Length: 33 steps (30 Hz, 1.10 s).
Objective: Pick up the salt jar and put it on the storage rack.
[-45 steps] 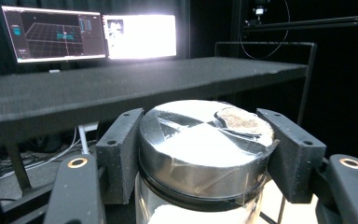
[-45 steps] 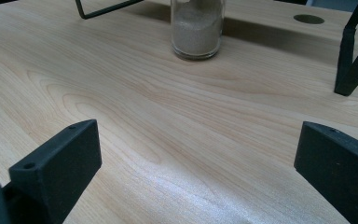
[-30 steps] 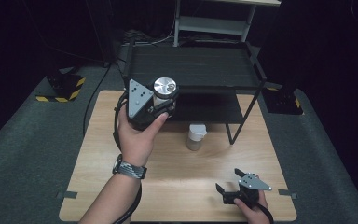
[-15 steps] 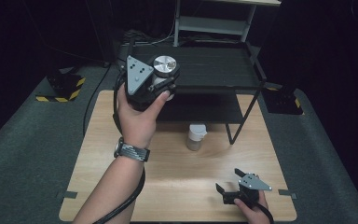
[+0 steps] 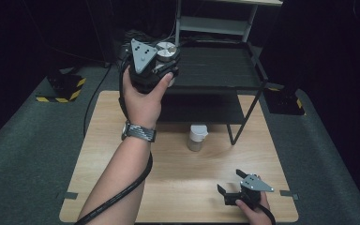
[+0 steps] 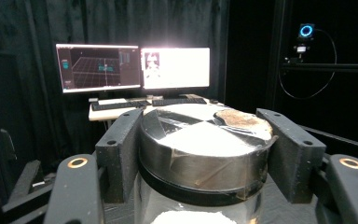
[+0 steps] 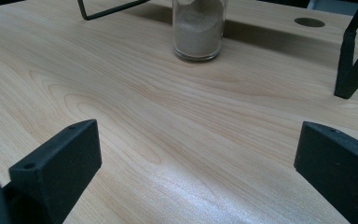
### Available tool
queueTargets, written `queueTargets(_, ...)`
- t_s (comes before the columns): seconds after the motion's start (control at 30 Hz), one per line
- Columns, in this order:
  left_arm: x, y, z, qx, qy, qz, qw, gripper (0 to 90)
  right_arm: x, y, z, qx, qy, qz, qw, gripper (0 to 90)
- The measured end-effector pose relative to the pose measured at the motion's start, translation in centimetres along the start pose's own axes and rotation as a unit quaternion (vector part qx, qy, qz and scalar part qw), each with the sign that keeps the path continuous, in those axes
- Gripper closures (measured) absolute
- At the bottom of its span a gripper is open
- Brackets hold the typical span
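Observation:
My left gripper [image 5: 161, 58] is raised at the left end of the black rack's top shelf [image 5: 220, 63], shut on a glass jar with a shiny metal lid [image 5: 166, 48]. The left gripper view has that jar [image 6: 205, 154] clamped between both jaws, white powder inside, with the left gripper [image 6: 205, 158] around its lid. A second small jar with a white cap [image 5: 197, 137] stands on the wooden table [image 5: 112, 164] in front of the rack; its sandy contents show as the jar [image 7: 199, 29]. My right gripper [image 5: 229, 184] rests open near the table's front right, the right gripper [image 7: 191, 154] holding nothing.
The black two-tier rack has legs [image 5: 230, 133] standing on the table's far half. A rack foot [image 7: 349, 70] is to the right of the sandy jar. Two lit monitors [image 6: 133, 67] on a desk lie beyond the rack. Dark carpet [image 5: 28, 140] surrounds the table.
My left gripper has lifted the metal-lidded jar up and away from me, from above the table's back edge to the level of the rack's top shelf. The right gripper stayed put.

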<state>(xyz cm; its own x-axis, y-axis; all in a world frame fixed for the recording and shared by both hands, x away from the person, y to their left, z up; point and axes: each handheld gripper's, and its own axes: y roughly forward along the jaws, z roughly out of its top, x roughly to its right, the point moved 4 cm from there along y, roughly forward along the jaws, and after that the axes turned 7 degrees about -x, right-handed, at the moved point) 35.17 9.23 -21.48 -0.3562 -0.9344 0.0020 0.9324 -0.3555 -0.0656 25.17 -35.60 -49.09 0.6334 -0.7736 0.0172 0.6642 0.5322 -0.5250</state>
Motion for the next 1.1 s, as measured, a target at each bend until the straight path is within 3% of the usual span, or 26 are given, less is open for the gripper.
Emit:
queueTargets(0.33,0.0,2.1,0.2,-0.011,0.001,0.016,0.9998,34.8,0.1,-0.1,-0.1,0.002,0.0,0.002,1.0,0.2)
queueTargets(1.1,1.0,4.3,0.1,-0.02,-0.009,0.011,0.9997,34.8,0.1,-0.4,-0.4,0.006,-0.003,0.002,1.0,0.2)
